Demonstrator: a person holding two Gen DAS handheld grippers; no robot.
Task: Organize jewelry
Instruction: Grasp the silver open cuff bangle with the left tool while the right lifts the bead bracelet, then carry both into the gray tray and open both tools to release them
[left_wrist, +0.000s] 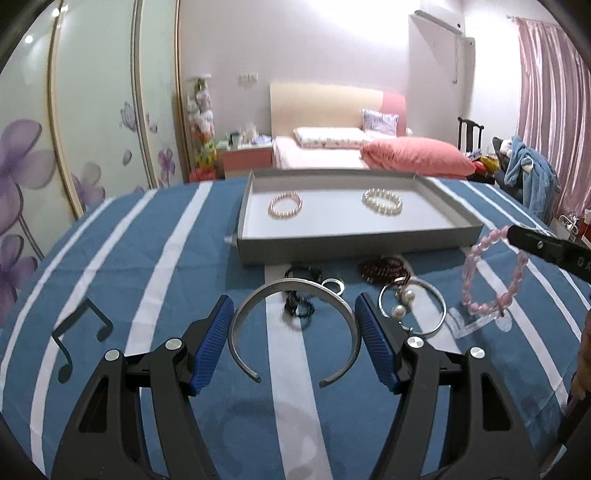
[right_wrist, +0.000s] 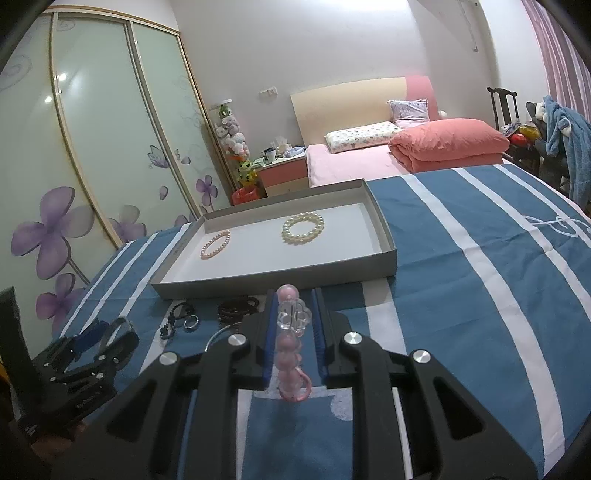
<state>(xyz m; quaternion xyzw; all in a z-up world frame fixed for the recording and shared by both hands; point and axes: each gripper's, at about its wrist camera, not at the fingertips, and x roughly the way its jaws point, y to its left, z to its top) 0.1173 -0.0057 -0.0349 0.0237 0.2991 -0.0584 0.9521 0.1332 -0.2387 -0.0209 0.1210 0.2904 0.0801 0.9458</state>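
Both tongs are loaded here: the left gripper (left_wrist: 295, 325) has its blue ribbed pads spread wide on either side of the open-ended silver metal cuff bangle (left_wrist: 293, 328), gripping it across its width, gap end pointing back at the camera, held up over the near middle of the blue-and-white striped cloth (left_wrist: 110, 258). That cuff is stiff and smooth, so I'd guess it wants to skate on the pads if it isn't squeezed square across the widest part; pinch too near the open ends and it'll likely spring or twist. The right gripper (right_wrist: 293, 332) is closed down narrow on the pink glass-like bead bracelet with the clear flower charm (right_wrist: 291, 343), which hangs as a loose loop off the tips, above the cloth on the right side in the left wrist view. It's probably on a stretchy cord, so it's floppy and will swing. The beads are round and slick, and the charm looks like the breakable bit, so holding on a bead run beats holding the charm. The shallow grey cardboard tray (left_wrist: 255, 192) sits toward the far edge of the cloth with a small pinkish pearl bracelet (left_wrist: 285, 205) on its left side and a chunkier white pearl bracelet (left_wrist: 382, 201) on its right. There's bare floor between them and along the near wall, looks like enough for both pieces. Still lying on the cloth just in front of the tray's near wall: a black bead strand (left_wrist: 299, 306), a dark red-brown bead coil (left_wrist: 386, 271), a small ring (left_wrist: 332, 285) and a thin silver bangle with two pearls (left_wrist: 412, 310). All light stuff, so set it down gently, no dropping.
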